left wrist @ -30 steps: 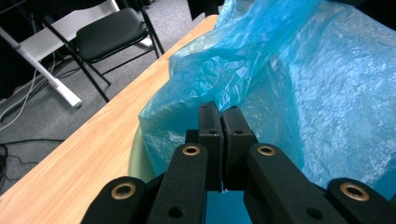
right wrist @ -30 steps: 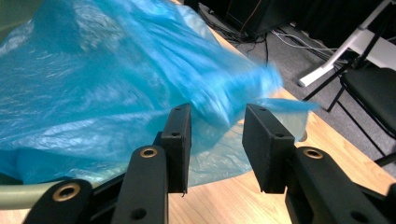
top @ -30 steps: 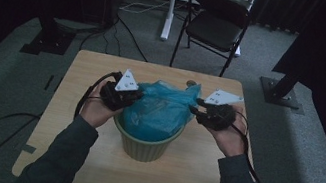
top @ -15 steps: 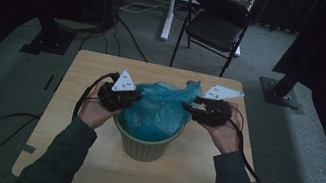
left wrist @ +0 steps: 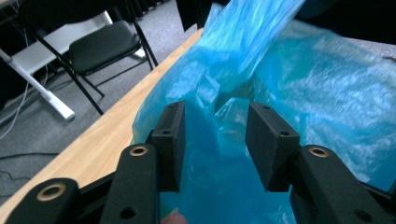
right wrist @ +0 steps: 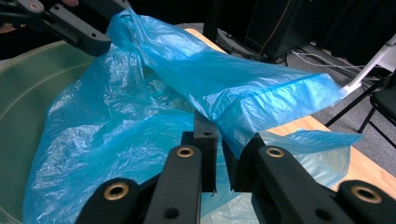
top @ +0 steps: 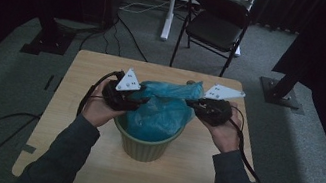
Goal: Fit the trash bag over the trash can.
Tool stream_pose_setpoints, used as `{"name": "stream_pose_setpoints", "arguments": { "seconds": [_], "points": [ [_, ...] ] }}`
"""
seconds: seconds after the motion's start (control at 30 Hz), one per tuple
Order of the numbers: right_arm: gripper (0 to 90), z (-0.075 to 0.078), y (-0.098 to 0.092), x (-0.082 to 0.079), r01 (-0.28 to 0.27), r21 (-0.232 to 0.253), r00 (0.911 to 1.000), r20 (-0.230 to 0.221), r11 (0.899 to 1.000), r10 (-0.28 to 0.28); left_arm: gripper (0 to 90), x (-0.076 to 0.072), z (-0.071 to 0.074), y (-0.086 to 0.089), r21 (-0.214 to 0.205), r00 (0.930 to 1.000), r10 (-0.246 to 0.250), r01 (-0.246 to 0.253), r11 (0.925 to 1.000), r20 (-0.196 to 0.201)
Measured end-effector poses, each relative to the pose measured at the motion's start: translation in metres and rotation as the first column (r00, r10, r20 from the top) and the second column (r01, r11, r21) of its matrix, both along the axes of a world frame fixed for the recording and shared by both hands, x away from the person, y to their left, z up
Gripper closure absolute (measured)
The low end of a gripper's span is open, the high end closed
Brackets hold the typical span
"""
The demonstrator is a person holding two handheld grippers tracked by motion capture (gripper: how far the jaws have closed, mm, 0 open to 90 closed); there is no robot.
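- Bag (top: 162, 112): thin blue plastic film, crinkled and glossy, translucent where single-layered. It lines the pot (top: 144, 144) and billows above the rim, with loose flaps rising at the far side.
- Pot: pale green, round, ribbed outer wall, tapering toward the base. It stands on the table (top: 76, 81) near the front edge, between the two hands.
- Table: light wood-grain top, rectangular, smooth and matte.
- Left gripper (left wrist: 215, 140): black, blocky, flat-faced pads on arms with brass-ringed holes. The jaws have just been opening and stand moderately wide; bag film lies between them, and the pads do not press on it. It sits at the bag's left edge, by the pot rim.
- Right gripper (right wrist: 219, 154): same black build. The jaws have just been closing and now stand narrow, pinching a fold of bag film. From the pinch a taut, flattened band of film runs across to the left gripper's side.
- Each gripper carries a grey three-cornered plate on top and a black trailing cable.
- Chair (top: 215, 27): black folding type, thin metal tube frame, padded seat, on grey carpet beyond the table.
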State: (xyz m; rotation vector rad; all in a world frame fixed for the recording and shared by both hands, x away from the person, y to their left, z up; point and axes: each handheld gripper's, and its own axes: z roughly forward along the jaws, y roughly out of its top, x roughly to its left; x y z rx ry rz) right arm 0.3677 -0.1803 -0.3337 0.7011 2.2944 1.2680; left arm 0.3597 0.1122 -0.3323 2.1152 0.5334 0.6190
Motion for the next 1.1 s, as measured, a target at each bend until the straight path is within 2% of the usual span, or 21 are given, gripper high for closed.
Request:
{"name": "stream_pose_setpoints", "arguments": {
  "seconds": [0.1, 0.27, 0.43, 0.6, 0.8, 0.93, 1.1],
  "points": [
    [86.8, 0.0, 0.0, 0.0, -0.004, -0.008, 1.0, 0.004, 1.0, 0.004, 51.3, 0.0, 0.003, -0.003, 0.007, 0.9999, 0.003, -0.003, 1.0, 0.012],
    [89.1, 0.0, -0.003, -0.001, 0.0, -0.004, 1.0, 0.006, 1.0, 0.0, 46.9, 0.001, 0.004, -0.002, -0.003, 0.9996, 0.017, -0.017, 0.9999, 0.023],
    [89.8, 0.0, -0.003, -0.002, -0.001, -0.004, 1.0, 0.006, 1.0, 0.001, 46.0, 0.003, 0.003, -0.002, -0.014, 0.9995, 0.022, -0.021, 0.9997, 0.021],
    [89.8, -0.001, 0.0, -0.001, -0.01, -0.008, 0.9999, 0.004, 1.0, 0.01, 45.9, 0.004, 0.003, -0.003, -0.006, 0.9996, 0.018, -0.018, 0.9998, 0.022],
    [89.9, -0.001, 0.003, -0.002, -0.03, -0.012, 0.9995, 0.006, 0.999, 0.03, 45.4, 0.004, 0.007, -0.007, -0.001, 0.9995, 0.0, 0.0, 1.0, 0.031],
    [89.8, 0.002, 0.004, -0.002, -0.044, 0.002, 0.999, 0.005, 0.999, 0.044, 43.3, 0.004, 0.009, -0.014, 0.0, 0.9988, -0.017, 0.017, 0.9999, 0.046],
    [89.9, 0.007, 0.006, -0.002, -0.061, 0.03, 0.9981, 0.006, 0.998, 0.061, 41.3, 0.004, 0.009, -0.025, 0.025, 0.9974, -0.047, 0.046, 0.9986, 0.054]
  ]
}}
